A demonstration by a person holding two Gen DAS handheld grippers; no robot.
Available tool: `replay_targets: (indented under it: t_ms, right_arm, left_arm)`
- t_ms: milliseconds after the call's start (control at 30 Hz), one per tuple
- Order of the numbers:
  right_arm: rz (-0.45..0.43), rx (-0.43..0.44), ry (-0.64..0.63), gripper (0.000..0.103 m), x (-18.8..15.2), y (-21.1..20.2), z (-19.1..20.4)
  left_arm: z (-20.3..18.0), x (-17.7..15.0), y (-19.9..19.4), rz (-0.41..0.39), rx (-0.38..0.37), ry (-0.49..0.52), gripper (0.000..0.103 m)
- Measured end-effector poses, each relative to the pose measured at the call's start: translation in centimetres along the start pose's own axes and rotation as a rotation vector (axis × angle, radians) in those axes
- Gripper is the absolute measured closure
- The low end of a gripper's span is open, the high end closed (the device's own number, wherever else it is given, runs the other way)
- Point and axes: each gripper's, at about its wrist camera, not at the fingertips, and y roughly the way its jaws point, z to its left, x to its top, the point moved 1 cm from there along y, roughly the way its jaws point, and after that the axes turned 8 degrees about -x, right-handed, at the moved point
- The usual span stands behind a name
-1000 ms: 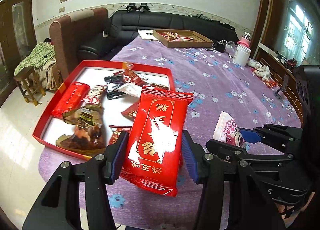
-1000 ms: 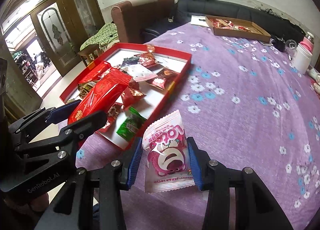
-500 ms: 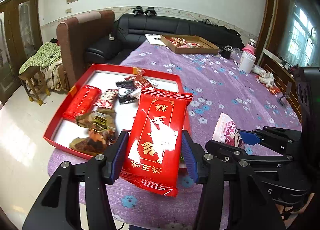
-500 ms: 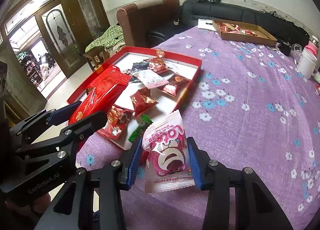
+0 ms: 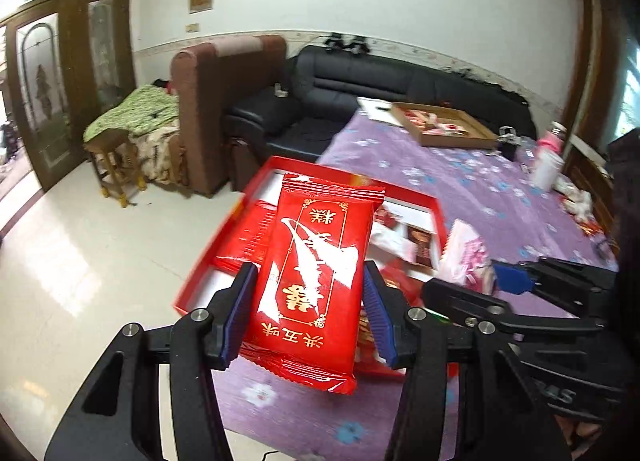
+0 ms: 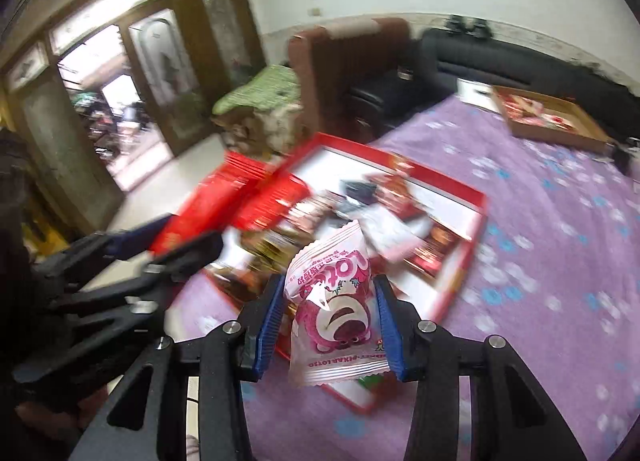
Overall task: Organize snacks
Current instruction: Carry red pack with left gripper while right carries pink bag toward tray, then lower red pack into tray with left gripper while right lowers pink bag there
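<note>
A: What do we have in the left gripper [image 5: 306,311]?

B: We see its jaws clamped on the two long edges of a red snack packet [image 5: 316,281] with gold characters and a white glare streak. The packet stands up out of the blue pads, lifted off the desk [image 5: 472,189], and it hangs in front of the near left part of the red tray [image 5: 434,205].

A: And the right gripper [image 6: 330,327]?

B: Its jaws are closed on a pink bear packet [image 6: 332,313], pinched at both sides, with the printed bear face turned toward the camera. We see that packet raised above the near edge of the red tray [image 6: 478,203]. In the left wrist view the same pink packet [image 5: 466,259] shows to the right of the red one, held by the right gripper [image 5: 480,277].

A: Where is the tray?

B: It lies on the purple flowered cloth of the desk [image 6: 552,245], near the desk's left edge. We see loose snacks [image 6: 384,217] scattered on its white floor, though the right wrist view is blurred and we cannot name them singly.

A: Anything farther back?

B: A brown cardboard tray [image 5: 444,129] with more snacks sits at the far end of the desk, near a black sofa [image 5: 384,77]. A white cup [image 5: 548,171] stands at the desk's right side.
</note>
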Motion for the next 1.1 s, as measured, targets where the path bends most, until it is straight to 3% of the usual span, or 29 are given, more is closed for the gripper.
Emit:
replay_targets:
  t_ms: [67,100,233,467,633,767,867,1000,1100]
  right_arm:
    - [-0.012,-0.093,-0.027,0.058,1.0,0.9,0.7]
    - [-0.021,-0.097,-0.028,0.058,1.3,1.1,0.8]
    - [-0.026,-0.015,0.022,0.058,2.4,2.9,-0.3]
    - [-0.044,0.029,0.142,0.058,3.1,5.7,-3.8]
    - [-0.008,0.09,0.223,0.058,3.2,8.7,-6.4]
    - [0.005,0.033,0.218,0.058,2.4,9.2,-7.8]
    - [0.029,0.077,0.264,0.057,2.1,9.4,-8.9]
    - [0.008,0.028,0.221,0.057,1.9,9.3,-8.2]
    - [0.016,0.047,0.229,0.057,1.7,9.6,-8.1]
  left_arm:
    - [0.7,0.4,0.2,-0.023,0.009,-0.024,0.052]
    - [0.9,0.6,0.5,-0.032,0.024,-0.021,0.052]
    - [1.4,1.5,2.0,-0.01,0.03,-0.031,0.052]
    - [0.5,0.7,4.8,0.051,0.06,-0.026,0.052]
    - [-0.9,0.5,7.2,0.084,0.152,0.017,0.052]
    - [-1.6,0.6,8.4,0.082,0.215,0.033,0.052]
    - [-2.5,0.5,9.0,0.075,0.262,0.057,0.052]
    - [-2.9,0.4,9.1,0.066,0.315,0.071,0.054]
    - [-2.8,0.6,9.0,0.062,0.333,0.071,0.056]
